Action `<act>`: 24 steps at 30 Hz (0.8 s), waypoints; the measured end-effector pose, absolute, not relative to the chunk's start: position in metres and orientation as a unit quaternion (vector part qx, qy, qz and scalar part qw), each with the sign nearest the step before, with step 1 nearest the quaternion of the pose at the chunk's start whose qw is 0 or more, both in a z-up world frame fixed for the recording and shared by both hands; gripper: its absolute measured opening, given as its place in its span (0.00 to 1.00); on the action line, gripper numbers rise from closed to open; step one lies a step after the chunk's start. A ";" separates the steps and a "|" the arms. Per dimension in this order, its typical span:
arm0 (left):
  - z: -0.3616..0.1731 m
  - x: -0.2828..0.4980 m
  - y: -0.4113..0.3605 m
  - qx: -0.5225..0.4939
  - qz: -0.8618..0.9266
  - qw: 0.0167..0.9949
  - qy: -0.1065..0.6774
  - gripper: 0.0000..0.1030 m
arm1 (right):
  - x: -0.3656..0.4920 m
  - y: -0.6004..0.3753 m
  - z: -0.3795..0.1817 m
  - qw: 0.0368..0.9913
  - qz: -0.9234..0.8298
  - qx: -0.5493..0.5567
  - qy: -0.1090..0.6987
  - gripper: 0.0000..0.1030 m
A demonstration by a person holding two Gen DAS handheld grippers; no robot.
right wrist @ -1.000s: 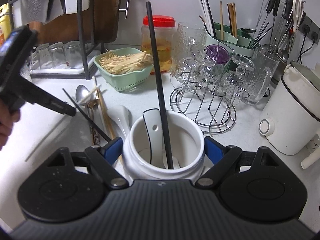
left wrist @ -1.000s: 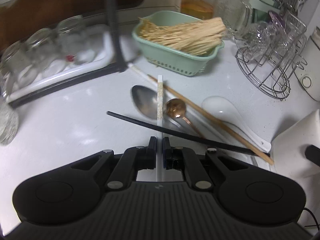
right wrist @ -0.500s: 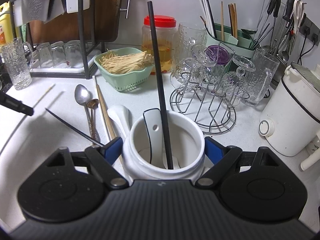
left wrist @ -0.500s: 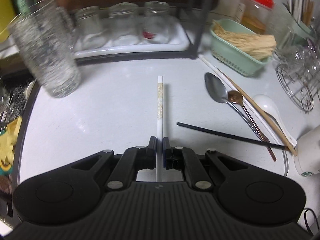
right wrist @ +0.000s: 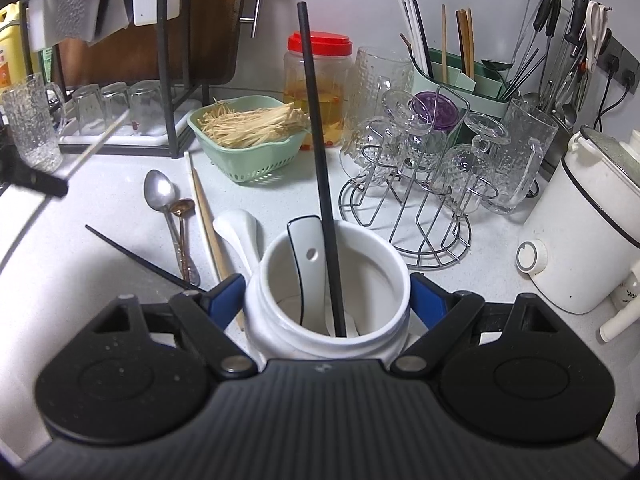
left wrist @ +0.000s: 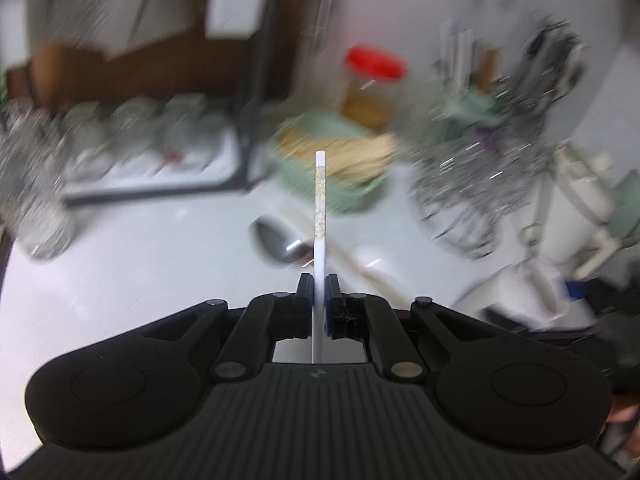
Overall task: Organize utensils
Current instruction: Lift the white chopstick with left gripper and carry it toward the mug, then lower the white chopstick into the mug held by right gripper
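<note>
Up off the counter (right wrist: 100, 264) comes the left gripper (left wrist: 319, 300), clamped tight on a white chopstick (left wrist: 320, 208) now swinging toward the jar side. Right gripper (right wrist: 326, 300) hugs the white jar (right wrist: 376, 264) between wide-set fingers; a black chopstick (right wrist: 320, 160) and white spoon (right wrist: 306, 248) stand inside.

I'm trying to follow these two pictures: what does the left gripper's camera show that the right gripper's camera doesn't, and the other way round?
Only the left wrist view shows the left gripper up close, shut on a white chopstick.

Only the right wrist view shows inside the white jar held by the right gripper: a black chopstick and a white spoon handle stand in it. A second black chopstick lies on the counter.

Both show the green basket, red-lidded jar and metal spoon, blurred in the left view.
</note>
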State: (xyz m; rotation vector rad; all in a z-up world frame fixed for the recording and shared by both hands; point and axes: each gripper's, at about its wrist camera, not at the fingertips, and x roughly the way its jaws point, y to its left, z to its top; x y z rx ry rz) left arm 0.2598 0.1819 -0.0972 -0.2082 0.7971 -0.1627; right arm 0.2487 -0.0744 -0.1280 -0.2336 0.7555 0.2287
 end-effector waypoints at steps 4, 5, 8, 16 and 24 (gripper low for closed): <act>-0.062 0.258 0.168 -0.121 -0.113 0.925 0.343 0.06 | 0.246 -0.072 -0.127 0.913 0.128 -0.119 0.369 0.87; -0.053 0.258 0.165 -0.122 -0.118 0.928 0.331 0.06 | 0.245 -0.072 -0.127 0.912 0.132 -0.121 0.369 0.87; -0.027 0.260 0.160 -0.125 -0.139 0.935 0.302 0.06 | 0.242 -0.069 -0.127 0.911 0.141 -0.122 0.368 0.87; 0.014 0.268 0.139 -0.131 -0.221 0.933 0.254 0.06 | 0.239 -0.060 -0.127 0.910 0.157 -0.125 0.364 0.87; -0.005 0.293 0.095 -0.112 -0.295 0.911 0.267 0.06 | 0.231 -0.047 -0.126 0.907 0.173 -0.131 0.361 0.87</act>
